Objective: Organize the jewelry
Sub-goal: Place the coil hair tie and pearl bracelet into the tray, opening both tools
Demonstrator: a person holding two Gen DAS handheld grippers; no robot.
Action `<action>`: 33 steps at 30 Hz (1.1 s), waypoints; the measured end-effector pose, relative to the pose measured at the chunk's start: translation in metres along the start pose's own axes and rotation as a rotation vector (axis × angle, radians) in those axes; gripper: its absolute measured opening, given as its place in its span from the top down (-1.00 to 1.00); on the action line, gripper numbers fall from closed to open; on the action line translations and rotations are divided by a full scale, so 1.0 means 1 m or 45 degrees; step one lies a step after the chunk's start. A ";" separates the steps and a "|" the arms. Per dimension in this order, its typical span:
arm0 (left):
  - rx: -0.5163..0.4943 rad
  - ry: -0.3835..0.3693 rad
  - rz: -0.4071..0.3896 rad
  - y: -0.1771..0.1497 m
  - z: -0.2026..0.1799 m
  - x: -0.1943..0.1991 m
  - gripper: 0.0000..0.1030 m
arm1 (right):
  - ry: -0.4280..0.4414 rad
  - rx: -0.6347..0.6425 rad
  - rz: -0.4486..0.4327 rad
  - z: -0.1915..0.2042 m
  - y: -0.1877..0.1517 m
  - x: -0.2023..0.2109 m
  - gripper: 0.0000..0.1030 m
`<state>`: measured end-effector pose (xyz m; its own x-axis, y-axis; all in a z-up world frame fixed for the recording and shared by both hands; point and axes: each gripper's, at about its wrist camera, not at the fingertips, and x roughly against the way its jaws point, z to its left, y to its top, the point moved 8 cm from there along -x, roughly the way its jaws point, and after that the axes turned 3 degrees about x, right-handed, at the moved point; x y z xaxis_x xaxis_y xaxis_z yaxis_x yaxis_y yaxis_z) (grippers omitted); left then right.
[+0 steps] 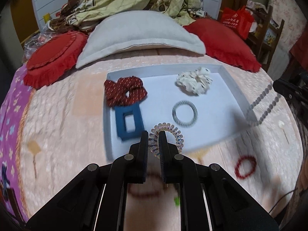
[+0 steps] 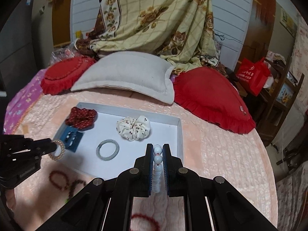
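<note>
The left gripper (image 1: 153,134) is clamped on a clear spiral hair tie (image 1: 167,136), its jaws pinched nearly closed over the left side of the coil so that the rest of the loop stands out to the right of the fingertips, above the near edge of the white tray (image 1: 227,100). From the right wrist view the same coil (image 2: 57,150) hangs from the tip of that gripper (image 2: 53,147) just beside the tray's (image 2: 178,134) near-left corner. The right gripper (image 2: 157,150) is closed tight on a white bead bracelet (image 2: 157,159), the beads stacked in a column between the two pads and running back toward the camera; it sits over the tray's near-right corner. In the left wrist view that strand (image 1: 263,104) dangles in two lines from the right gripper at the frame's right edge, over the tray's right wall. Inside the tray lie a dark red dotted scrunchie (image 1: 125,92) at the far left, touching a blue rectangular hair clip (image 1: 130,122) just in front of it, a white spotted scrunchie (image 1: 194,82) at the far right, and a grey twisted hair ring (image 1: 184,115) near the middle. On the pink bedspread (image 1: 67,134) outside the tray, near the camera, lies a red bead bracelet (image 1: 246,166), blurred.
</note>
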<state>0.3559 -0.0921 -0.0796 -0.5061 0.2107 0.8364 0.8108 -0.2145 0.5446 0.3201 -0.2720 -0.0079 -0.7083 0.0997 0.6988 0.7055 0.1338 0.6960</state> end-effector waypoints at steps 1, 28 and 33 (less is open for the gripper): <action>0.006 -0.002 0.012 0.007 -0.001 -0.009 0.82 | -0.009 0.007 0.009 0.001 0.006 -0.009 0.83; 0.131 -0.020 0.133 0.053 0.004 -0.079 0.37 | -0.018 -0.294 0.147 -0.062 0.007 -0.105 0.19; 0.123 0.017 0.037 0.040 0.013 -0.020 0.36 | 0.000 -0.278 0.086 -0.062 -0.009 -0.052 0.18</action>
<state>0.4020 -0.0920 -0.0753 -0.4854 0.1932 0.8527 0.8494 -0.1270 0.5123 0.3522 -0.3397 -0.0403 -0.6595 0.1011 0.7449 0.7396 -0.0898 0.6670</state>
